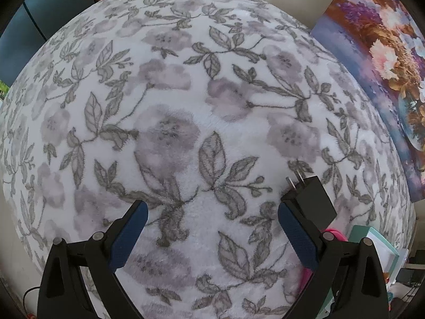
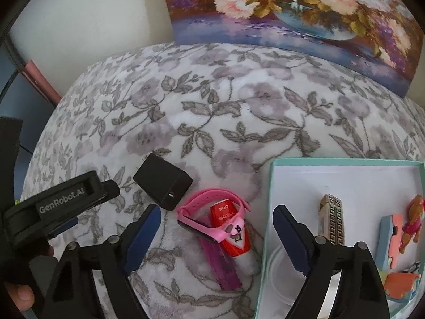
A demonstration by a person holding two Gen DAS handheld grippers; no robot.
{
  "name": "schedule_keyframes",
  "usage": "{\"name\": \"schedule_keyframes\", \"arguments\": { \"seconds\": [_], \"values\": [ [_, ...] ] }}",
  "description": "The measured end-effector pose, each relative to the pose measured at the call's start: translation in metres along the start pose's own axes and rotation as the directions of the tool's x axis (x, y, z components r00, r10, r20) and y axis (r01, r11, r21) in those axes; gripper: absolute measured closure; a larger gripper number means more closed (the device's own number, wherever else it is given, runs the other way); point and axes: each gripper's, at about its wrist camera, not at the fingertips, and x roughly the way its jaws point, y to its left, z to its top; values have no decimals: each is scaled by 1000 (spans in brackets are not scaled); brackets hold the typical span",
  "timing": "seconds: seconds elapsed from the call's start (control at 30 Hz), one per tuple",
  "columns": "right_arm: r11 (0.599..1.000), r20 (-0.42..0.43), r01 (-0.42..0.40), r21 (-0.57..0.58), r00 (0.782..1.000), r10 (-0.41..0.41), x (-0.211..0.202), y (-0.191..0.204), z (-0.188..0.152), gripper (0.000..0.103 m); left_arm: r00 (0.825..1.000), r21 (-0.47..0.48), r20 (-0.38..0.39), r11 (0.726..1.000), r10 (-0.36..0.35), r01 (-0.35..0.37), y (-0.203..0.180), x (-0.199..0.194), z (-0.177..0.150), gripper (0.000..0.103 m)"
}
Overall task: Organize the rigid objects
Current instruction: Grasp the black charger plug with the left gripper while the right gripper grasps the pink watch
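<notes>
Jaws of both grippers gape empty over the floral blanket [image 2: 239, 122], black charger [image 2: 163, 182] beside pink watch [image 2: 212, 199].

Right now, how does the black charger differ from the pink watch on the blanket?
The black charger is a boxy solid block; the pink watch is a looped strap with a dark face. The charger lies alone on the blanket; the watch rests across a red tube. Both lie outside the teal box.
</notes>
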Motion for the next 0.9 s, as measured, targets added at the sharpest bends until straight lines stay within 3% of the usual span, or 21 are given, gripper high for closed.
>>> {"name": "schedule_keyframes", "arguments": {
  "seconds": [0.27, 0.9],
  "values": [
    [998, 7, 47, -51, 999, -46, 5, 9, -1, 15, 1000, 0, -11, 1000, 7, -7, -1, 7, 1, 5],
    [990, 40, -138, 39, 990, 136, -12, -18, 8, 18, 1000, -2, -9, 1000, 11, -11, 3, 8, 1, 5]
  ]
}}
